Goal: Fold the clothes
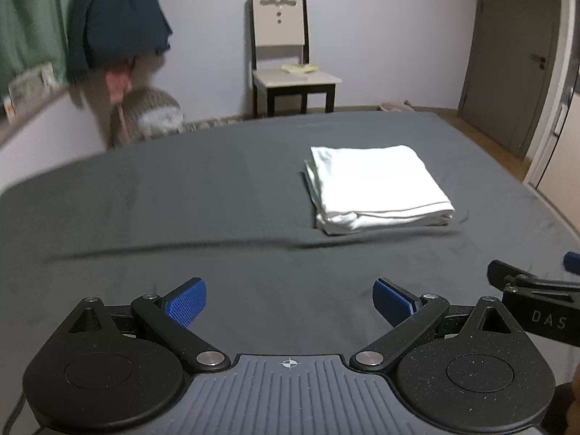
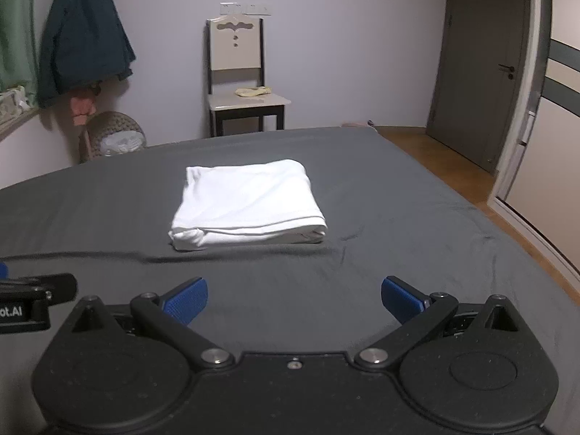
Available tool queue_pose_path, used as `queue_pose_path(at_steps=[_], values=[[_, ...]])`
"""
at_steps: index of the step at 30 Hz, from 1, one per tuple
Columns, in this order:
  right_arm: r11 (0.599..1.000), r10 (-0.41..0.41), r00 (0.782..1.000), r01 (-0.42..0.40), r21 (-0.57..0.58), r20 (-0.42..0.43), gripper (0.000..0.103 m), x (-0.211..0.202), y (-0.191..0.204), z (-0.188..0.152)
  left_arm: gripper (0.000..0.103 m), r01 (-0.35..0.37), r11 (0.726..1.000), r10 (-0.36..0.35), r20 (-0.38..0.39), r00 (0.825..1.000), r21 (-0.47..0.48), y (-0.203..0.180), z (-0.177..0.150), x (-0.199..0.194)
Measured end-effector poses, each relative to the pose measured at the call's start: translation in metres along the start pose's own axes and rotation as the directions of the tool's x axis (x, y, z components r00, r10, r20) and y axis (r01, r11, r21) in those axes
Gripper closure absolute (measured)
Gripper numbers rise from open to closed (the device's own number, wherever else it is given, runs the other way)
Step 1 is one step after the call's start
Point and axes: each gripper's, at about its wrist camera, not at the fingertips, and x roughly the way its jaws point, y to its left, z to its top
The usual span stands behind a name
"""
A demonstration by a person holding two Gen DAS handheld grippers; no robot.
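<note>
Lying flat on the dark grey bedsheet [image 2: 398, 217], a white garment [image 2: 246, 203] is seen folded into a compact rectangle, its layered edges turned toward the cameras. It is touched by neither tool. The left gripper [image 1: 289, 302] is held above the sheet with its blue pads [image 1: 186, 304] spread wide and nothing between them; the garment is placed ahead and to its right. The right gripper [image 2: 294, 302] is likewise released and empty, with the garment ahead of it, slightly left. Beyond the bed, a chair [image 2: 239, 83] is set against the wall, and a dark jacket [image 2: 83, 43] is hung at the left.
</note>
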Motion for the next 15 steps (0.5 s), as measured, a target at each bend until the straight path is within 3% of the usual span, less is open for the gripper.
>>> queue_pose_path(at_steps=[3,8,15], values=[[1.0,0.002,1.0,-0.002,-0.001,-0.002,0.0,-0.0012,0.0001,-0.0007,0.004,-0.013,0.999,0.013,0.001,1.0,0.042,-0.0033,0.0025,-0.0075],[1.0,-0.003,1.0,0.003,0.0,-0.01,0.0,-0.0017,-0.0012,-0.0006,0.004,0.009,1.0,-0.009,-0.025,1.0,0.009,0.0022,0.0043,-0.0096],[1.0,-0.001,1.0,0.001,-0.02,0.0,0.0,-0.0056,-0.0013,-0.0017,0.004,-0.021,0.999,0.021,-0.011,1.0,0.041,-0.0009,0.0022,-0.0125]])
